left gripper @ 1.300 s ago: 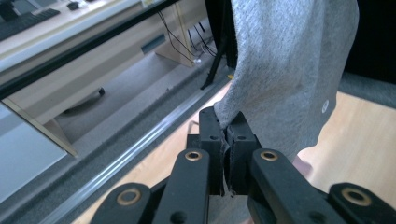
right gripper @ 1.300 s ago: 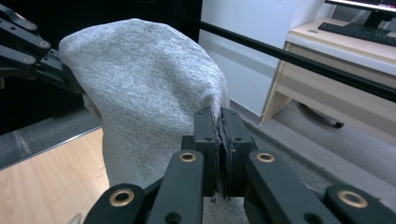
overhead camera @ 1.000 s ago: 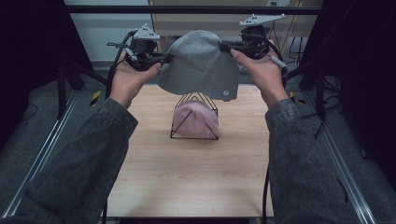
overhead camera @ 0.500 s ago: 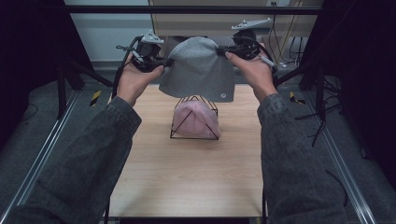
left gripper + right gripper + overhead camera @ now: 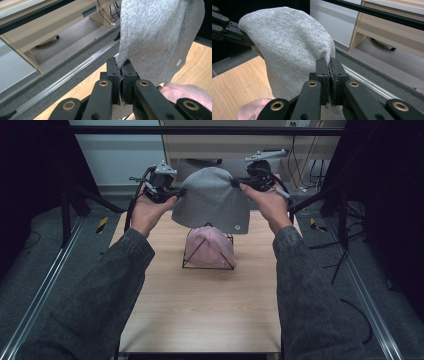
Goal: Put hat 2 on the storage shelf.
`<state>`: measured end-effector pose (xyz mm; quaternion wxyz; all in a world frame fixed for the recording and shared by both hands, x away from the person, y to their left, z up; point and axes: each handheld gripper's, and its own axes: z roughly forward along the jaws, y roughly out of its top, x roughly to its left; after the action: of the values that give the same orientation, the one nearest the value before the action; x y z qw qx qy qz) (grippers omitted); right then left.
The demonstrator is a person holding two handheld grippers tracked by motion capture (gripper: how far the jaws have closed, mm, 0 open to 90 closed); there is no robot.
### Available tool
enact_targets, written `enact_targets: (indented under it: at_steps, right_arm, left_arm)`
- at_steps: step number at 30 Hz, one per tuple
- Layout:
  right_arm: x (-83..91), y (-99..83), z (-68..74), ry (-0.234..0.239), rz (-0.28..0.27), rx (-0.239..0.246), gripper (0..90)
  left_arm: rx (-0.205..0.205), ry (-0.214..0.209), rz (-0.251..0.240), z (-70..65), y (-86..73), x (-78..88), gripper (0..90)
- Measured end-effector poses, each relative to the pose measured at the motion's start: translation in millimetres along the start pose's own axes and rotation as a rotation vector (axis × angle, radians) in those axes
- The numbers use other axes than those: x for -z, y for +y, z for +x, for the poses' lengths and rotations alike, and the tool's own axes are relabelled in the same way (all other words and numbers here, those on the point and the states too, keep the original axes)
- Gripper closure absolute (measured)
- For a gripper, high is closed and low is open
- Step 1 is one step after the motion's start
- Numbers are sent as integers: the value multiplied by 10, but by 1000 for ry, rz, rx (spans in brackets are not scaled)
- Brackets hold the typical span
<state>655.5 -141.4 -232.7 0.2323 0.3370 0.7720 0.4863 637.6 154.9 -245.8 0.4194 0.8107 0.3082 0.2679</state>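
A grey knit beanie [image 5: 212, 200] hangs stretched between my two grippers above the far part of the table. My left gripper [image 5: 176, 193] is shut on its left edge, with the cloth pinched between the jaws [image 5: 121, 67]. My right gripper [image 5: 236, 182] is shut on its right edge [image 5: 328, 66]. The grey beanie [image 5: 155, 37] [image 5: 287, 47] drapes down from both grips. Directly under it, a pink hat [image 5: 210, 247] sits over a black wire pyramid stand [image 5: 192, 257]; the beanie's hem hangs just over the pink hat's top.
The light wooden table [image 5: 200, 310] runs toward me, with metal rails [image 5: 45, 290] along both sides. Behind the far edge stand a beige cabinet [image 5: 220, 147] and cables on the grey floor. A black crossbar [image 5: 200, 130] spans the top.
Both hands have come lower and a little farther away with the beanie stretched between them; its hem now hangs nearer the pink hat.
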Motion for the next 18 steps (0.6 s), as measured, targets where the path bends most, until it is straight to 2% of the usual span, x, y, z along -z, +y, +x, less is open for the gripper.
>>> enact_targets:
  at_steps: [3,4,9,13,18]
  right_arm:
    - [5,-25,37,-5,2,5,872]
    - [5,-32,47,-6,3,6,872]
    - [11,-49,73,-9,-1,11,872]
    - [2,-57,97,-13,-4,16,871]
    - [-15,-85,107,-17,-5,14,872]
  left_arm:
    - [-9,4,10,-13,-38,0,870]
    - [1,2,4,-26,-46,-5,870]
    - [-18,17,12,-36,-59,15,870]
    - [-6,17,4,-40,-82,9,870]
    - [-13,17,4,-38,-111,0,870]
